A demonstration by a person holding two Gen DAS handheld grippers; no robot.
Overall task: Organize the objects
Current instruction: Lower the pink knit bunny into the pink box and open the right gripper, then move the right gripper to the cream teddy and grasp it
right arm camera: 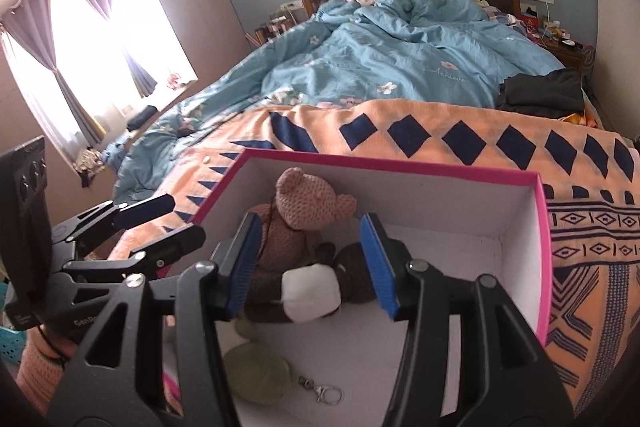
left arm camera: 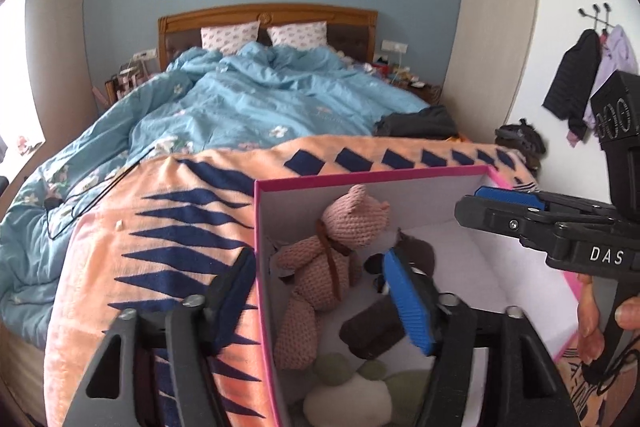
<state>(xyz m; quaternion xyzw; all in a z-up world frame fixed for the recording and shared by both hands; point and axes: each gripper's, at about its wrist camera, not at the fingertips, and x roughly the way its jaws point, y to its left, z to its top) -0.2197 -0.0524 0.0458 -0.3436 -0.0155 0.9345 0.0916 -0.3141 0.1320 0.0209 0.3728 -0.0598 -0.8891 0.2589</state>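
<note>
The knitted pink bear point(right arm camera: 308, 203) sits propped in the far-left corner of the pink-rimmed box point(right arm camera: 544, 267), which rests on the orange patterned blanket point(right arm camera: 500, 115) at the foot of the bed. We judge the bear light, soft and squashy, with no risk of breaking; its body or head is the place to pinch, since the thin limbs would slip and dangle. Just toward six o'clock of it lies a brown-and-white plush point(right arm camera: 316, 291), and nearer us a flat green plush point(right arm camera: 256, 367) with a keyring point(right arm camera: 328, 393). Our right gripper point(right arm camera: 316, 263) hangs over the box with its jaws wide apart, holding nothing. Our left gripper point(left arm camera: 320, 299) is also spread, straddling the box's left wall. The walls stand tall, so we would lift straight up; toward three o'clock the box floor is bare.
</note>
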